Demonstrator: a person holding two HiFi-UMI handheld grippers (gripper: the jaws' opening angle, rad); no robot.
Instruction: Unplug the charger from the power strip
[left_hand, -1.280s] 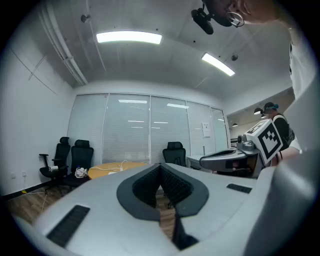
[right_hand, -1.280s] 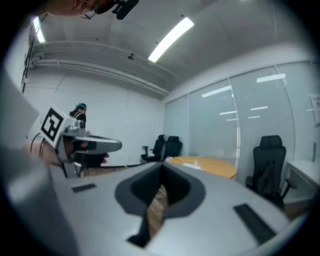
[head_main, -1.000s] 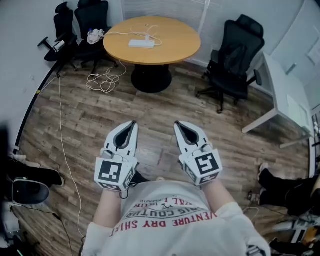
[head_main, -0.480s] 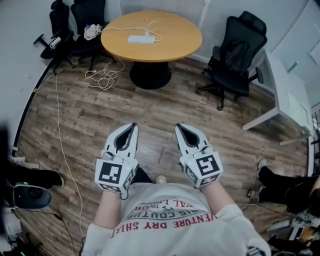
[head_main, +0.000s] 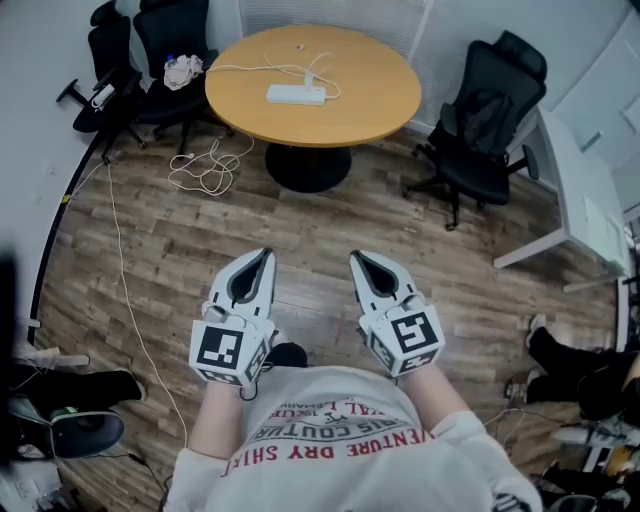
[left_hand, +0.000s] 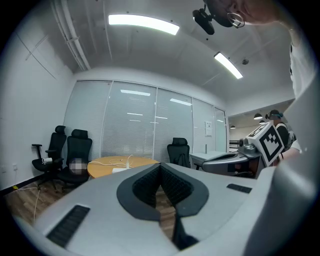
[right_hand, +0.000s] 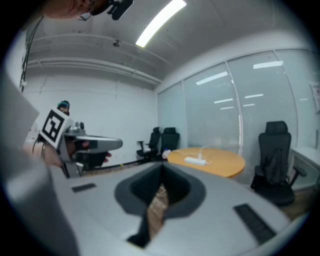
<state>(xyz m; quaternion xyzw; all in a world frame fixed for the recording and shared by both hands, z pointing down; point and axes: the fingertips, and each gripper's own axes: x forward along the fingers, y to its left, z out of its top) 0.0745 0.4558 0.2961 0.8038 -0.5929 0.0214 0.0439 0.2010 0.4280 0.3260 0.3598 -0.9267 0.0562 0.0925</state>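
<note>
While the person (head_main: 340, 450) stands on the wooden floor (head_main: 330, 220), well back from the round tabletop (head_main: 385, 105), both tools are held out level in front of the chest, side by side and apart from each other. The left tongs (head_main: 262, 252) have their jaws pressed together with nothing between them. The right tongs (head_main: 357, 257) are closed and empty in the same way. Neither is anywhere near the things on the tabletop.

Out on that tabletop lies the white power strip (head_main: 296, 95), flat and roughly in the middle of the wood. The charger (head_main: 310, 79) is a small white piece sitting at the strip's far edge, towards its right end. It looks plugged in, though from this far off I cannot make out the plug itself. A thin white cable (head_main: 250, 68) runs from it across the tabletop towards the left rim.

To the right of the tabletop stands a black office chair (head_main: 487, 125). Two more black chairs (head_main: 150, 45) are grouped at its left, against the wall. A loose coil of white cord (head_main: 207, 170) lies on the floor beside the tabletop's dark pedestal (head_main: 307, 165).
</note>
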